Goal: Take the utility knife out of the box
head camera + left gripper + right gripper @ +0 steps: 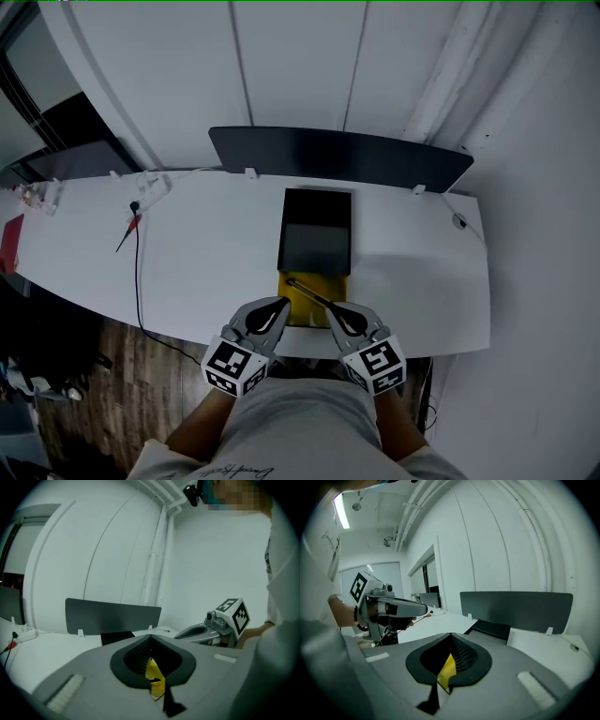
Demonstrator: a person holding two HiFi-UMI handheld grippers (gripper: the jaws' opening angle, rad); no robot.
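Note:
A black box (317, 234) lies open-topped in the middle of the white table (206, 262). A yellow inner part (302, 311) sticks out of its near end towards me. A thin dark bar (307, 292) crosses the yellow part diagonally; I cannot tell whether it is the utility knife. My left gripper (281, 303) holds the yellow part's left near corner and my right gripper (330, 308) its right near corner. In the left gripper view the jaws (151, 641) are shut with a yellow edge (153, 674) between them. The right gripper (451, 640) likewise pinches a yellow edge (447, 670).
A dark divider panel (337, 155) stands along the table's far edge. A black cable (138, 272) and a red-tipped tool (131, 225) lie at the left, with small items (37, 195) at the far left. The table's near edge runs just under both grippers.

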